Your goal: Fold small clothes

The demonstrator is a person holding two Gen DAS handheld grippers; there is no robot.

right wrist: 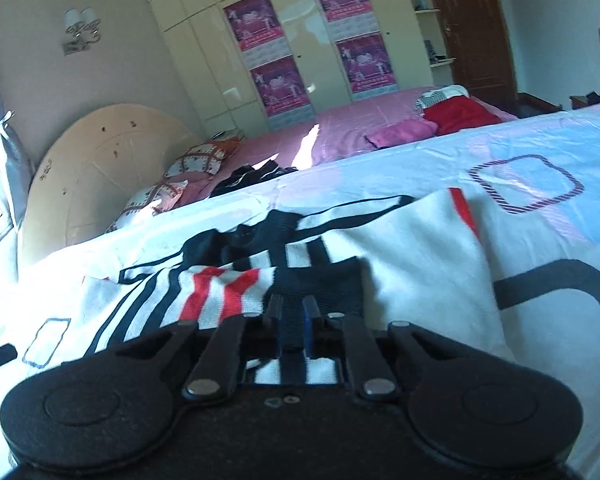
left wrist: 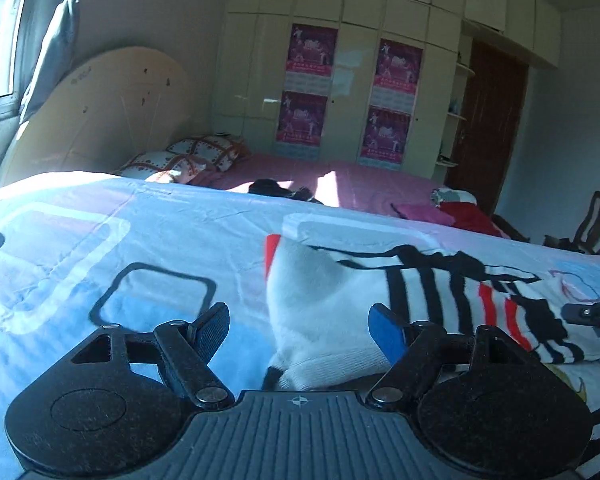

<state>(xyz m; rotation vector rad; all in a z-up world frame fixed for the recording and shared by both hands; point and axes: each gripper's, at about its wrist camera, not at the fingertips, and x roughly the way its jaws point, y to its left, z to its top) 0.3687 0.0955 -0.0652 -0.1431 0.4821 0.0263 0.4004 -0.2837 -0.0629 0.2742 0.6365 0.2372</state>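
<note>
Sunlight falls on the patterned bedsheet (left wrist: pixel 100 232), where the striped garment (left wrist: pixel 340 304) lies. Left claw (left wrist: pixel 300 324) gapes wide above it; right claw (right wrist: pixel 293 322) pinches its black hem.

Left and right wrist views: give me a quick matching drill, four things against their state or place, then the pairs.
Column one:
1. left gripper
2. right gripper
3. striped garment
4. red clothing

Column two:
A. on the pink bed at the back
B. jaws wide apart, gripping nothing
C. spread on the pale blue patterned cover
D. jaws nearly together on a dark hem

Pairs: 1-B, 2-D, 3-C, 4-A
</note>
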